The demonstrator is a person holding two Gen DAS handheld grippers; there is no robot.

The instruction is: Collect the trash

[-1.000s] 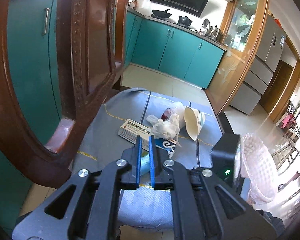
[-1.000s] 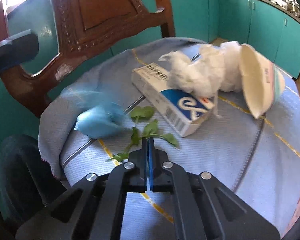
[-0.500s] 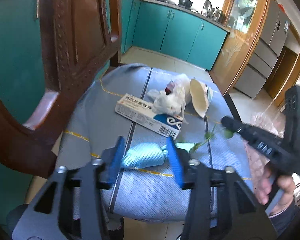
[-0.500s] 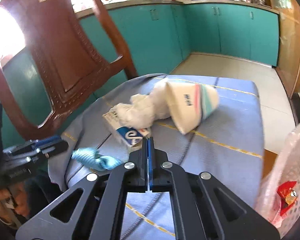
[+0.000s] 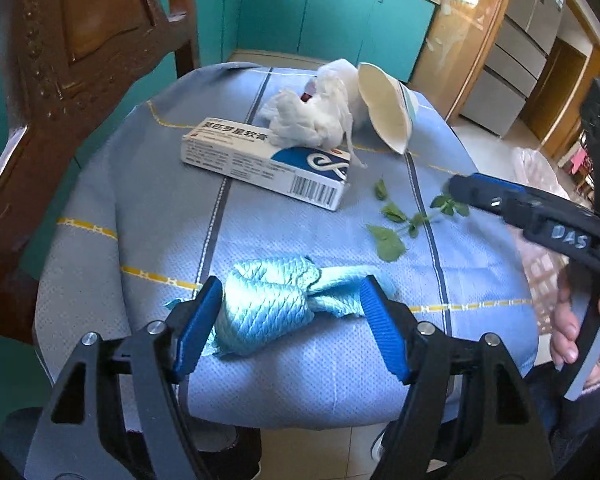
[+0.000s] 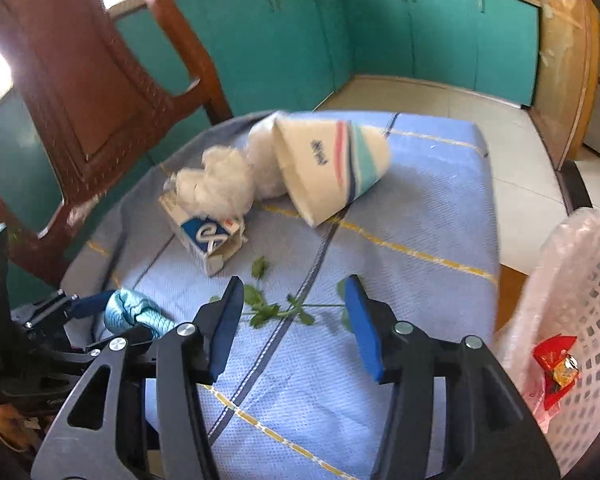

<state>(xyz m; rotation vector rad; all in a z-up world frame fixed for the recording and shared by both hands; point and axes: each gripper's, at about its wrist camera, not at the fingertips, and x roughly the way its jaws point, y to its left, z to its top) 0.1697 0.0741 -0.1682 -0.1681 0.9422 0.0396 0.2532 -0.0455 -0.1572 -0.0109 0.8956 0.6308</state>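
Observation:
On the blue-clothed table [image 5: 140, 208] lie a crumpled light-blue cloth wad [image 5: 272, 300], a white-and-blue carton [image 5: 268, 160], white tissue [image 5: 312, 116], a tipped paper cup [image 5: 388, 108] and a leafy green sprig [image 5: 400, 220]. My left gripper [image 5: 292, 320] is open with its jaws on either side of the blue wad. My right gripper [image 6: 294, 316] is open just above the sprig [image 6: 284, 312]. A pink mesh basket [image 6: 572, 320] at the right holds a red wrapper [image 6: 556, 368].
A carved wooden chair back [image 5: 72, 60] stands close at the table's left. Teal cabinets [image 6: 440, 32] and tiled floor lie beyond. The table's near edge drops off just below the grippers. The basket also shows in the left wrist view [image 5: 540, 184].
Both grippers went from shut to open. The left one closed in around the blue wad. The right one swung from the basket side back down over the sprig.

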